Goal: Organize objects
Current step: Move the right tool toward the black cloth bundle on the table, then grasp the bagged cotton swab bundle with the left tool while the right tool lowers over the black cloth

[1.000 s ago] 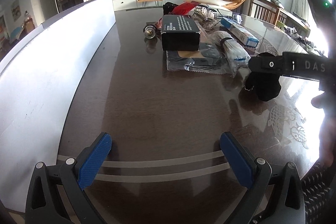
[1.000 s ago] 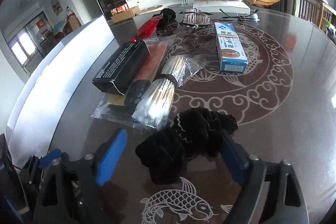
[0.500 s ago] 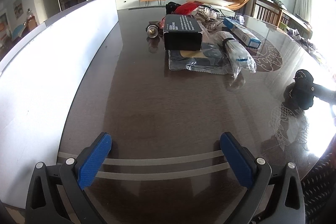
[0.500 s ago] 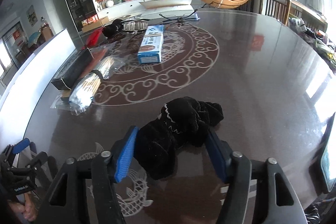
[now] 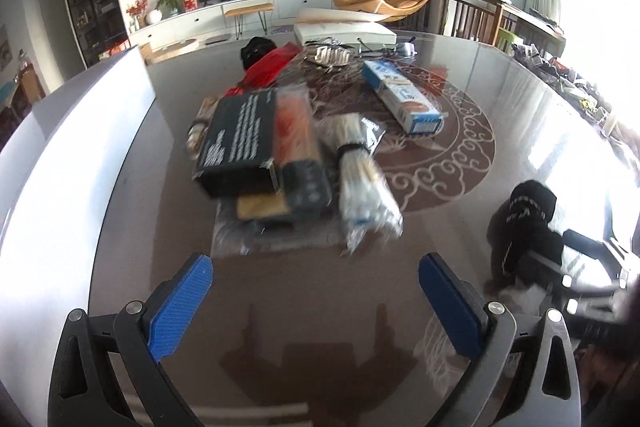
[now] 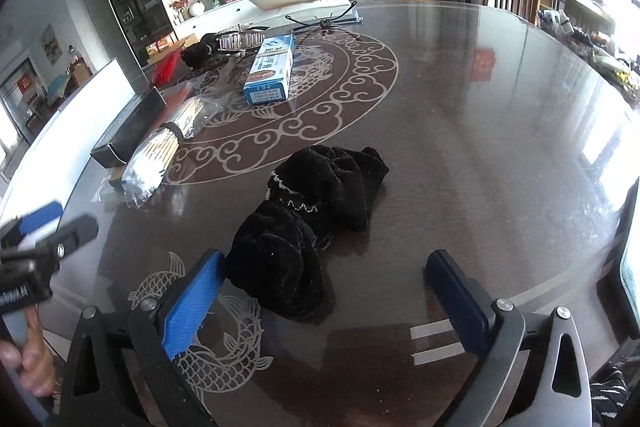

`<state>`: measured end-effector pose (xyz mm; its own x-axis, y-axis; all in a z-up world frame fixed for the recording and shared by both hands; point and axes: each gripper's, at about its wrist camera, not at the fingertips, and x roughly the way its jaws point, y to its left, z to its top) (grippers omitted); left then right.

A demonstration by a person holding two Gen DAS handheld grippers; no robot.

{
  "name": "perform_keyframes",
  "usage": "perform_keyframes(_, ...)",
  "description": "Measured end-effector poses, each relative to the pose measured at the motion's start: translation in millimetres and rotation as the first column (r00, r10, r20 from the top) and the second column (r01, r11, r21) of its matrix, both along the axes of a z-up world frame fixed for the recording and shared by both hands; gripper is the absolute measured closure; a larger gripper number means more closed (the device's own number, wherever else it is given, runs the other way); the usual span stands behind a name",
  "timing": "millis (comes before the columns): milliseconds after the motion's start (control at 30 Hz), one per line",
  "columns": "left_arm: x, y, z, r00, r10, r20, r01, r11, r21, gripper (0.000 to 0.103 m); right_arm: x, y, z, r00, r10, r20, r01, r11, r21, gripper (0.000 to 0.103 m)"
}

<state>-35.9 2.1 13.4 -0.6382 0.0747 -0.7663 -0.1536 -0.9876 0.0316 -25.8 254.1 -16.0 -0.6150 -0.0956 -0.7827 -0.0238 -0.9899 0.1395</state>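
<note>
A: Since the right gripper had been clamped on the black fleece garment a second earlier, what did you log for this moment?

B: Release. Its jaws were opening, almost fully spread. The garment lay slumped on the table, its near end still between the fingers. The left blue pad sat right at the cloth's edge, maybe brushing it; the right pad was clear of it. No grip.

A: Where did it end up?

B: On the near side of the table, by the fish inlay, just outside the scroll ring. Well apart from the clutter it had been sitting next to a second ago.

A: Clutter meaning?

B: Black box stacked on plastic-wrapped packets, a bagged bundle of pale sticks, possibly cotton swabs, and the blue-and-white carton further back.

A: Left gripper?

B: Fingers wide apart, nothing between them. It had shifted toward the pile; the box and bundle filled far more of its view than half a second before. That frame was blurred from motion.

A: So task-wise?

B: My guess is the garment was sorted to its own spot, and the left was lining up the next item, probably the stick bundle or the box. Can't confirm which.
</note>
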Motion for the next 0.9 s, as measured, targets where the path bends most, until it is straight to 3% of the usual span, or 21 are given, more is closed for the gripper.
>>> perform_keyframes(100,-37,23,4,1.000,-0.014,0.011,0.014,1.000,-0.019,0.000,-1,-10,-4,1.000,0.014,0.004,-0.014,0.997,0.073,0.000)
perform_keyframes(233,-78,46,-11,0.997,-0.003,0.082,0.008,0.998,-0.057,0.000,0,-17,-8,1.000,0.027,0.012,-0.028,0.990,0.139,0.000)
perform_keyframes(333,-91,51,-28,0.992,0.013,0.129,-0.003,0.997,-0.078,0.022,1,-17,-9,1.000,0.026,0.010,-0.027,0.989,0.142,0.000)
perform_keyframes(433,-82,52,-29,0.997,0.022,0.072,-0.012,0.991,-0.135,0.037,0,-16,-8,1.000,0.024,0.012,-0.025,0.989,0.144,0.000)
perform_keyframes(467,-78,51,-28,0.998,0.019,0.059,-0.010,0.989,-0.147,0.050,0,-16,-8,1.000,0.023,0.013,-0.025,0.989,0.144,0.000)
perform_keyframes(500,-73,50,-27,0.998,0.005,0.055,0.003,0.989,-0.149,0.056,0,-16,-8,1.000,0.023,0.013,-0.025,0.989,0.144,0.000)
perform_keyframes(700,-22,39,-26,0.996,-0.072,0.047,0.079,0.982,-0.170,0.062,0,-15,-8,1.000,0.024,0.017,-0.026,0.989,0.144,0.000)
perform_keyframes(900,25,12,-26,0.993,-0.087,0.078,0.092,0.994,-0.054,0.063,0,-15,-7,1.000,0.024,0.017,-0.026,0.989,0.144,0.000)
